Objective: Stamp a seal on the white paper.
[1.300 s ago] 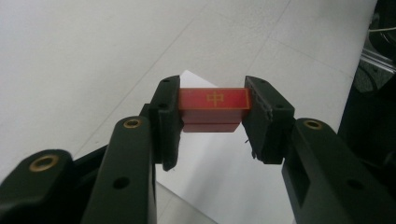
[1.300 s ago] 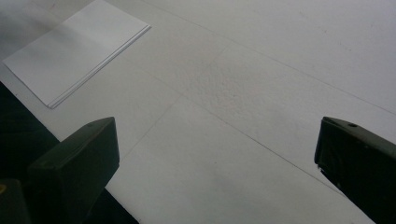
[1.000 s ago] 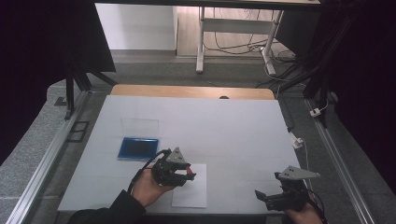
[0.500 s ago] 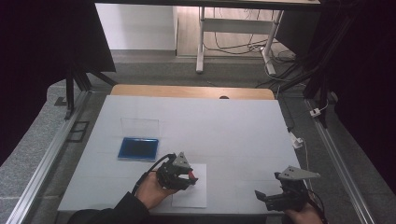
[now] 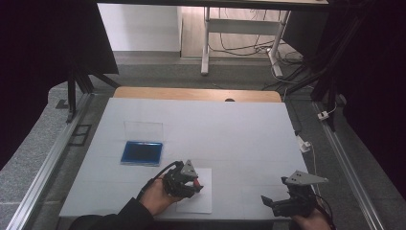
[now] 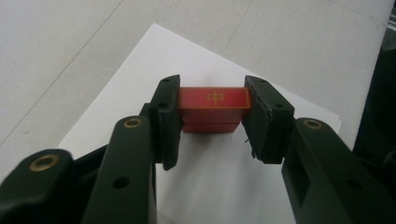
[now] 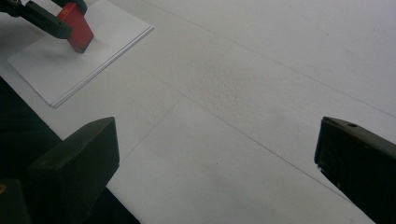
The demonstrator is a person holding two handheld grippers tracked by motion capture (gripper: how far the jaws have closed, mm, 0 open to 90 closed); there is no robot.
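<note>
A red stamp block (image 6: 214,105) with a gold character on its top sits clamped between the jaws of my left gripper (image 6: 212,89). That gripper (image 5: 194,183) is over a white sheet of paper (image 5: 198,201) near the table's front edge. In the right gripper view the red block (image 7: 74,25) leans with its lower end at the paper (image 7: 56,60); I cannot tell if they touch. My right gripper (image 5: 268,201) rests at the front right, its jaws wide apart (image 7: 217,154) with bare table between them.
A blue ink pad (image 5: 141,152) lies left of the paper, with its clear lid (image 5: 143,130) just behind it. The white table top (image 5: 230,134) stretches back to a wooden strip (image 5: 196,93). Metal rails (image 5: 52,158) run along both sides.
My left gripper has shifted slightly toward the near edge over the paper, still shut on the red block. The right gripper has stayed where it was.
</note>
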